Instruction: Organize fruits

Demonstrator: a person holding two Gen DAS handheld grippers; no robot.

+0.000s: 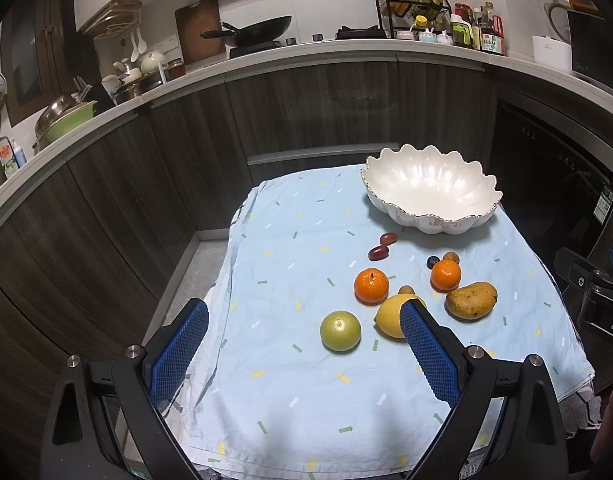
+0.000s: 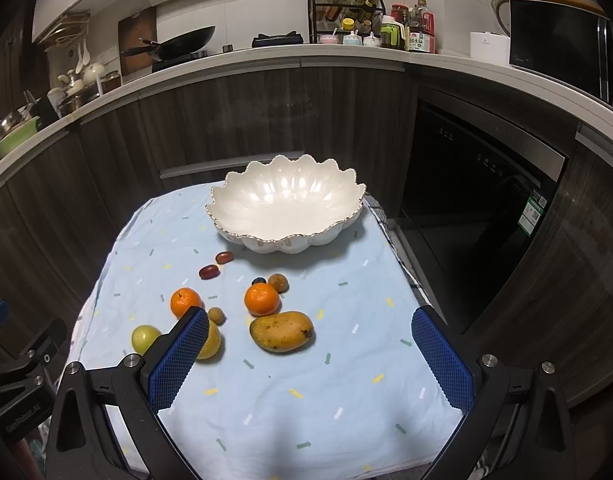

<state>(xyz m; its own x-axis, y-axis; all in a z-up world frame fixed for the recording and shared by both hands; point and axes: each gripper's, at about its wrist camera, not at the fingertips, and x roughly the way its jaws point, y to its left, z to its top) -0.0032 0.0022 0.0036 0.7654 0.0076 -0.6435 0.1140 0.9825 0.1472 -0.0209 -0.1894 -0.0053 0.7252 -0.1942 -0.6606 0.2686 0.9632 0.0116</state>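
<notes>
While both grippers hovered above the near edge of the table, every fruit lay loose on the pale blue cloth point(image 2: 346, 392) and the white scalloped bowl point(image 2: 286, 204) stood at the far end with nothing in it; the left gripper point(image 1: 304, 322) had its jaws spread wide and held nothing, and the right gripper point(image 2: 310, 330) likewise had its jaws spread wide around bare cloth. Between bowl and grippers the fruit sat in a loose cluster: two dark red dates point(image 2: 217, 265) lay nearest the bowl, close together but apart; a blueberry point(image 2: 259, 281) and a small brown round fruit point(image 2: 278, 282) sat side by side just behind one tangerine point(image 2: 261, 299), which was just beside the mango point(image 2: 282, 331); the other tangerine point(image 2: 185, 302) sat further to the left, near a second small brown fruit point(image 2: 216, 315); the lemon point(image 1: 390, 316) lay in front of that one, partly hidden in both views by a blue finger pad; the green round fruit point(image 1: 340, 331) lay alone at the left of the group, just beside the lemon. Seen from the left wrist, the green fruit fell between the left gripper's fingers; seen from the right wrist, the mango lay between the right gripper's fingers, though well ahead of the tips. Behind the table ran dark cabinets and a kitchen counter point(image 2: 266, 56) carrying a wok point(image 2: 178, 44) and a rack of bottles point(image 2: 346, 12).
</notes>
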